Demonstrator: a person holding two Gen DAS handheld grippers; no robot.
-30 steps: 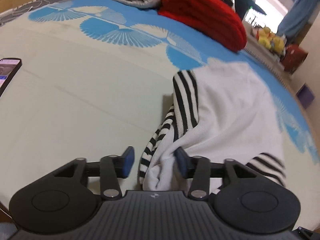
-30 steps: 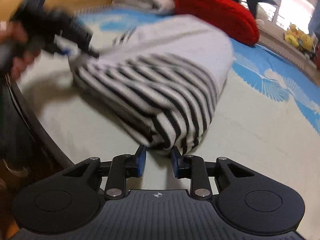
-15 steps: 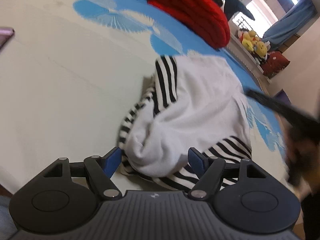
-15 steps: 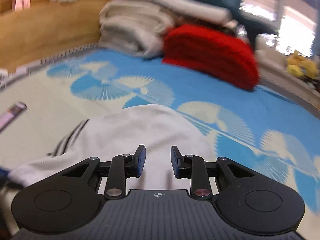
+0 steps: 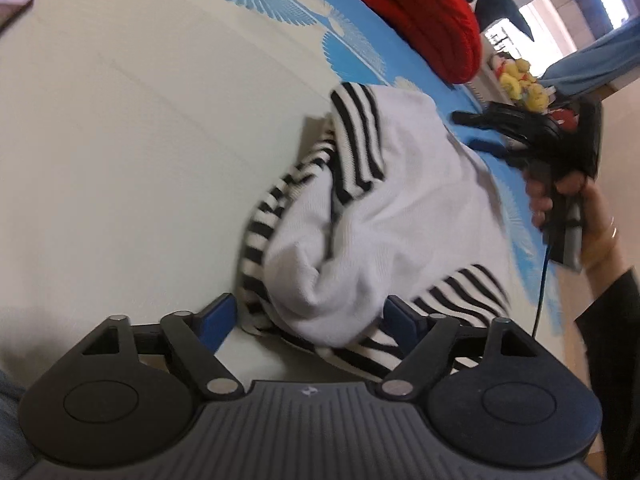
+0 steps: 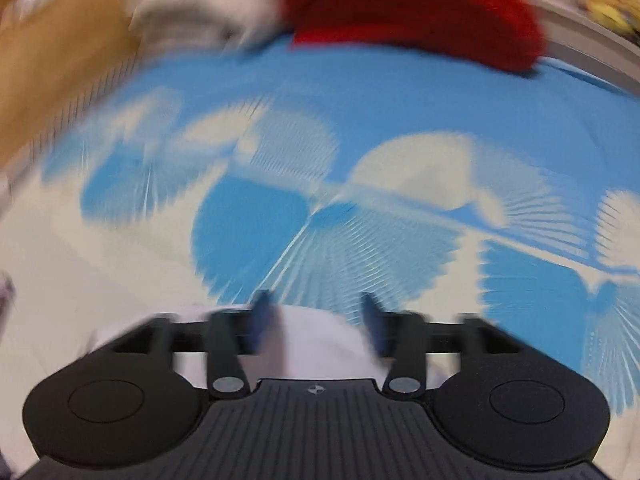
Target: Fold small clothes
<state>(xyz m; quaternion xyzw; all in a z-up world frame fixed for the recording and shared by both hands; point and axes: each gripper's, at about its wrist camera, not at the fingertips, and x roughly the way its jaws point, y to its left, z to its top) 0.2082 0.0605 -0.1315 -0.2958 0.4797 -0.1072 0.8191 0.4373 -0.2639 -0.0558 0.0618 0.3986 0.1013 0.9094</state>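
A small white garment with black-and-white striped parts (image 5: 384, 216) lies bunched on the cream and blue mat (image 5: 140, 140). My left gripper (image 5: 312, 316) is open, its blue pads on either side of the garment's near white fold, not closed on it. My right gripper (image 5: 468, 132) shows in the left wrist view, held in a hand above the garment's far right edge. In the blurred right wrist view my right gripper (image 6: 316, 320) is open, with only a white edge of the garment (image 6: 320, 344) just below its fingers.
A red folded blanket (image 5: 420, 12) and pale folded bedding (image 6: 200, 8) lie at the mat's far side. Yellow plush toys (image 5: 520, 80) sit beyond it. A phone (image 5: 12, 8) lies at the left edge. A wooden wall (image 6: 48, 60) stands at the far left.
My left gripper has opened wide and let the garment drop onto the mat. My right gripper released the striped end, opened wider, and swung up and away over the garment's far side.
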